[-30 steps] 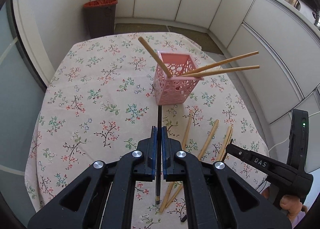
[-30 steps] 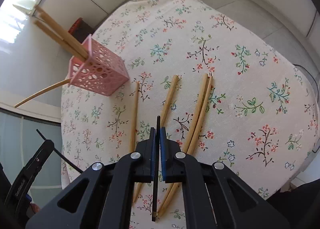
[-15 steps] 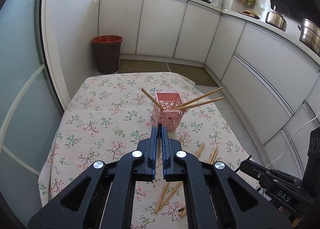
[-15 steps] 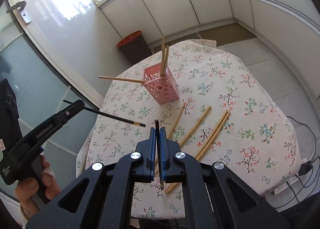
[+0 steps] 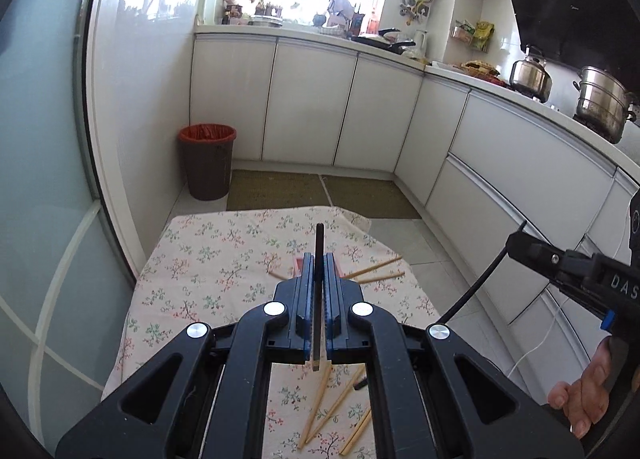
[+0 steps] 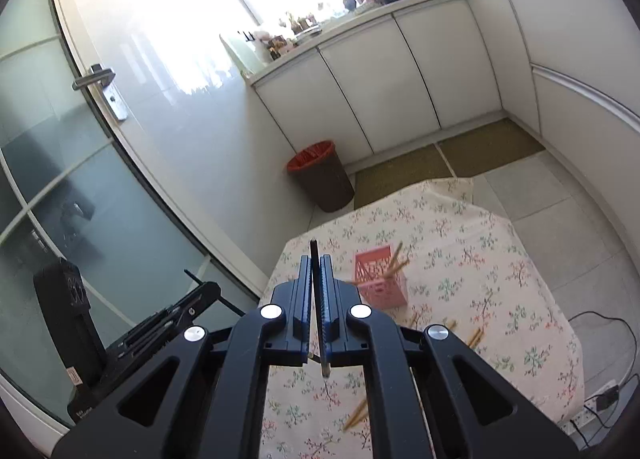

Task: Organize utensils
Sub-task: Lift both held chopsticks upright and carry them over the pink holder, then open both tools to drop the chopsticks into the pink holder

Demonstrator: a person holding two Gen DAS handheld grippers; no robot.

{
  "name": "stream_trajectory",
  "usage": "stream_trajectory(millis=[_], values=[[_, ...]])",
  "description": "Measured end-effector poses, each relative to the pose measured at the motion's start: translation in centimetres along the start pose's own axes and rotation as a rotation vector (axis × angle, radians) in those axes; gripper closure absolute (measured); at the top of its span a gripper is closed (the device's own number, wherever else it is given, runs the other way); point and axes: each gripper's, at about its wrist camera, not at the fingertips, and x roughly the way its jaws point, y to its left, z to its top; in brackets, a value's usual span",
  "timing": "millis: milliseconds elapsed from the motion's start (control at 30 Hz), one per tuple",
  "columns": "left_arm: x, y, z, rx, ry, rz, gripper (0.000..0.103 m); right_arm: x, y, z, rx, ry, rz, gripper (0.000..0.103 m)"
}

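My left gripper (image 5: 319, 259) is shut on a black chopstick (image 5: 319, 243) that sticks out past the fingertips, high above the table. My right gripper (image 6: 316, 259) is shut on another black chopstick (image 6: 315, 255), also held high. The right gripper shows at the right of the left wrist view (image 5: 568, 263), its chopstick hanging down. The pink lattice basket (image 6: 380, 279) stands on the floral tablecloth (image 6: 460, 243) with wooden chopsticks (image 6: 396, 261) leaning in it. In the left wrist view the basket is mostly hidden behind my fingers. Several loose wooden chopsticks (image 5: 332, 407) lie on the cloth.
A brown bin with a red liner (image 5: 207, 161) stands on the floor beyond the table. White cabinets (image 5: 312, 107) line the back and right. A glass door (image 6: 80, 163) is at the left. Cables and a power strip (image 6: 600, 399) lie on the floor at right.
Both grippers have risen well above the table and tilted up, each still holding its black chopstick. The basket and table now look smaller and lower.
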Motion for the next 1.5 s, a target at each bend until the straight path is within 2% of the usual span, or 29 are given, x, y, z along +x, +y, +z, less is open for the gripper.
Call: stream_trajectory(millis=[133, 300, 533, 800, 900, 1067, 1233, 1400, 1500], values=[[0.7, -0.8, 2.6, 0.016, -0.036, 0.000, 0.099, 0.1, 0.6, 3.8, -0.013, -0.066, -0.004, 0.099], [2.8, -1.7, 5.3, 0.030, -0.058, 0.003, 0.099, 1.6, 0.9, 7.5, -0.032, -0.103, -0.017, 0.098], [8.1, -1.7, 7.1, 0.011, -0.031, 0.009, 0.099, 6.2, -0.3, 10.0, -0.052, -0.105, -0.050, 0.099], [14.2, -0.5, 5.4, -0.033, 0.080, 0.007, 0.097, 12.5, -2.9, 10.0, -0.062, -0.052, -0.098, 0.098], [13.9, 0.2, 5.5, -0.059, 0.054, 0.013, 0.088, 14.0, -3.6, 9.8, -0.054, -0.037, -0.107, 0.098], [11.9, 1.2, 6.3, -0.116, -0.019, 0.008, 0.085, 15.6, -4.1, 9.3, -0.049, -0.018, -0.117, 0.098], [10.2, 1.6, 6.6, -0.126, -0.069, 0.007, 0.081, 16.8, -3.6, 8.8, -0.061, -0.001, -0.123, 0.099], [10.7, 2.3, 6.0, -0.139, -0.056, 0.010, 0.080, 18.4, -3.1, 7.6, -0.084, 0.036, -0.136, 0.098], [11.3, 3.1, 5.7, -0.158, -0.039, 0.020, 0.080, 19.7, -2.6, 6.7, -0.107, 0.069, -0.154, 0.094]])
